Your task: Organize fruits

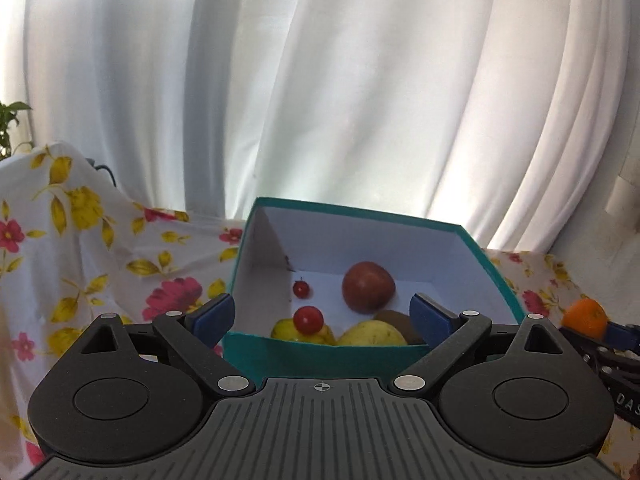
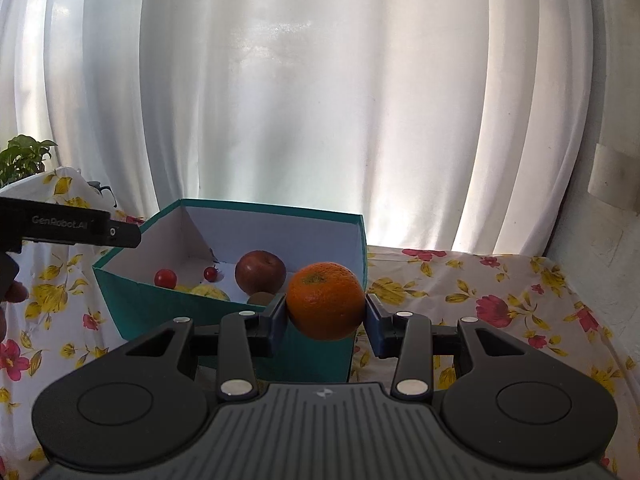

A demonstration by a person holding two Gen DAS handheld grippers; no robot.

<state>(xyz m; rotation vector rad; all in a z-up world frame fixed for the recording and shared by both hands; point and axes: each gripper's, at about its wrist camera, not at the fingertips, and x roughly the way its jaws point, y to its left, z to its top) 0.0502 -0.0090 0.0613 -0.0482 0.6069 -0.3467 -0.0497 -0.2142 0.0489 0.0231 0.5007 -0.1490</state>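
A teal box with a white inside stands on the flowered cloth. It holds a red apple, two small red tomatoes, yellow fruits and a brown kiwi. My left gripper stands open at the box's near wall, nothing between its fingers. My right gripper is shut on an orange, held just in front of the box's right corner.
A flowered cloth covers the table, heaped high at the left. White curtains hang close behind. A green plant shows at the far left. The left gripper's body and a hand reach in at the left of the right wrist view.
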